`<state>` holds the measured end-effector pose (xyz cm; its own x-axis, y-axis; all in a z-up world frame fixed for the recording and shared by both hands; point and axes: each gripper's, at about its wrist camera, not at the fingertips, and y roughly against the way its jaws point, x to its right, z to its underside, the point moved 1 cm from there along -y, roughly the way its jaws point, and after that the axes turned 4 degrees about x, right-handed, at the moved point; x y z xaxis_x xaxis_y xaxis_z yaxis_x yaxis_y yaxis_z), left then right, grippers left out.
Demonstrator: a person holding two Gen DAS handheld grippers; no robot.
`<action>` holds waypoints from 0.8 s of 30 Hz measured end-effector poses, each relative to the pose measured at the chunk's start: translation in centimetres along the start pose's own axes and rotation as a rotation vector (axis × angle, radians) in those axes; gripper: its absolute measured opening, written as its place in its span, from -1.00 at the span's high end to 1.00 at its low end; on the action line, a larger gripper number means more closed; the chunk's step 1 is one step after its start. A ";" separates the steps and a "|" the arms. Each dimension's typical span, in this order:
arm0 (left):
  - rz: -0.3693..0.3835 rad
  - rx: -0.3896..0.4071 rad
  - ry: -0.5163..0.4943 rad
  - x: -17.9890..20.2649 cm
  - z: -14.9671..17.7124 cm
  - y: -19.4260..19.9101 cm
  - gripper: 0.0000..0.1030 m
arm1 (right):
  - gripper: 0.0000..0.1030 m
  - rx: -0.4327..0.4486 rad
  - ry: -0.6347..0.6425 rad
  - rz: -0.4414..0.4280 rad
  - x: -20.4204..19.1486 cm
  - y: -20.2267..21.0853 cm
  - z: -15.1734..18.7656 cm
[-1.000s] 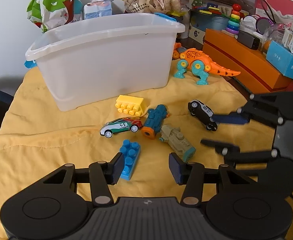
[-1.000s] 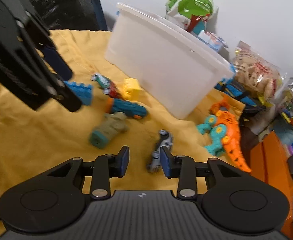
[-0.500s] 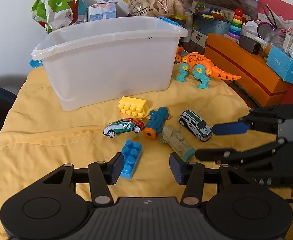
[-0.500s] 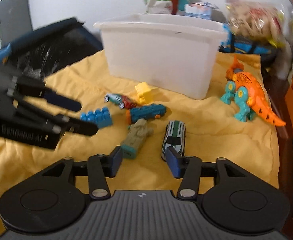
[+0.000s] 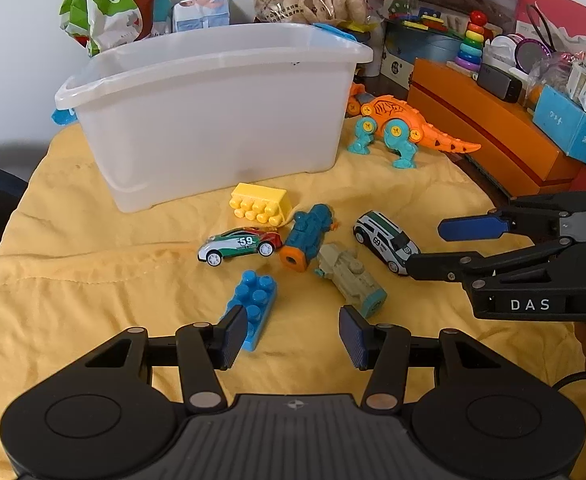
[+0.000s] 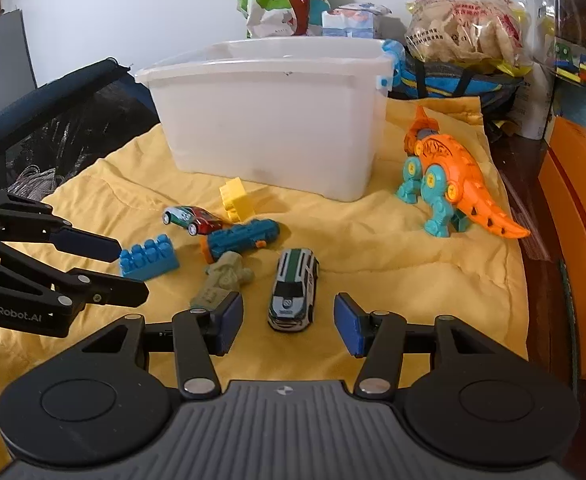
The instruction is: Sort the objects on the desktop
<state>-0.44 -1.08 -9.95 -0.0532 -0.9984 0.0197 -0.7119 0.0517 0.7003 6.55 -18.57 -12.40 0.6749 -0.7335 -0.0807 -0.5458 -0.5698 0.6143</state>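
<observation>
Two grippers (fingers apart) near toy car (image 6: 293, 290).

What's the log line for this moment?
left gripper: open, empty, above blue brick | right gripper: open, empty, at white car | bin: toys all outside
</observation>
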 end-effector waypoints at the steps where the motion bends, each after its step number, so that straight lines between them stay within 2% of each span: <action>1: -0.002 0.000 0.002 0.0 -0.1 0.0 -0.08 | -0.07 -0.002 -0.003 -0.002 0.1 0.0 0.0; 9: -0.020 0.023 -0.011 -0.3 -0.1 0.7 -0.10 | -0.11 0.001 0.000 -0.017 0.3 0.0 -0.4; 12: -0.013 -0.001 -0.018 -0.3 0.6 0.3 -0.11 | -0.10 0.010 0.020 -0.019 0.2 0.3 -0.6; 17: -0.020 -0.015 -0.032 0.0 1.0 -0.1 -0.11 | -0.05 -0.050 0.052 -0.044 -0.1 -0.2 0.5; 22: -0.065 0.012 -0.041 -0.6 -0.1 -0.9 -0.11 | -0.05 -0.008 0.024 -0.012 0.3 -0.4 -0.3; 24: -0.080 -0.005 -0.028 -1.1 -0.3 -2.0 -0.08 | -0.04 0.002 0.030 -0.013 0.2 -1.0 -0.8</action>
<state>1.20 -0.09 -11.16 -0.0159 -0.9983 -0.0568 -0.7109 -0.0287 0.7028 7.63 -17.81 -12.36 0.6967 -0.7144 -0.0649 -0.5378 -0.5800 0.6119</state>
